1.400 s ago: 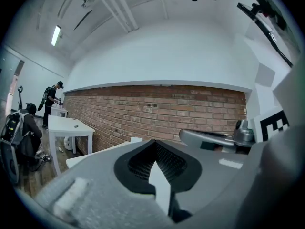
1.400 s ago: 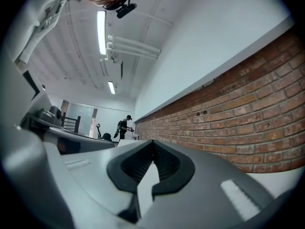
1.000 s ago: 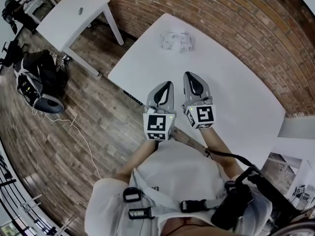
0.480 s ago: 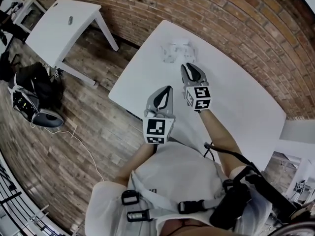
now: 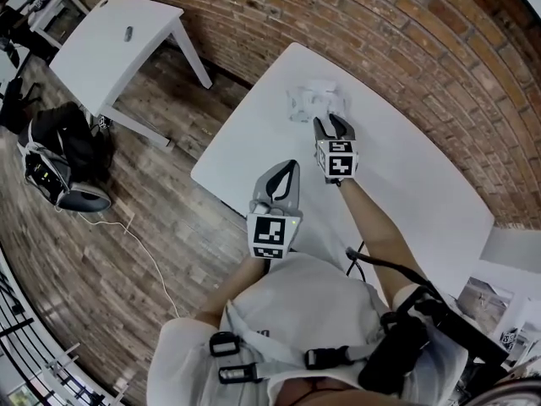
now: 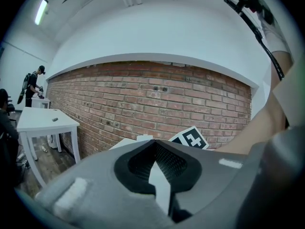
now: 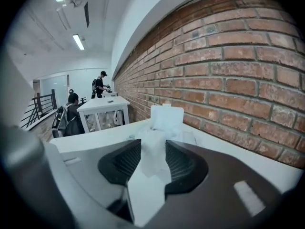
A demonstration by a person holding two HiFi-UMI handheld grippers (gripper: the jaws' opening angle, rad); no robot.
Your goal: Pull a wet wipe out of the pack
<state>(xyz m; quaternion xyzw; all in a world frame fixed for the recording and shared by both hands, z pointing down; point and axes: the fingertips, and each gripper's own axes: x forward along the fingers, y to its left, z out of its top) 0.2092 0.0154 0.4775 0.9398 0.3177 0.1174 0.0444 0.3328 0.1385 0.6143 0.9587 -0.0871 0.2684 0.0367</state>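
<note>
At the pack (image 5: 314, 101), the right gripper (image 5: 332, 123) has arrived, jaws opening astride the wipe (image 7: 153, 144). A pinch looks next. The left gripper (image 5: 283, 172) hangs clenched, empty.

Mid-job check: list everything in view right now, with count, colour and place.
wet wipe pack: 1, white, lid up, far part of the near table
wipe: 1, white, sticking up out of the pack
near table: 1, white, beside the brick wall
second table: 1, white, upper left of the head view
small object: 1, dark, on the second table; too small to identify
bags: dark heap, count unclear, on the wooden floor, left
cable: 1, white, on the floor by the bags
people: 2, dark clothes, background of the right gripper view
left gripper: 1, grey, shut, empty, over the near table's front edge
right gripper: 1, grey, at the pack, jaws opening with the wipe between them
</note>
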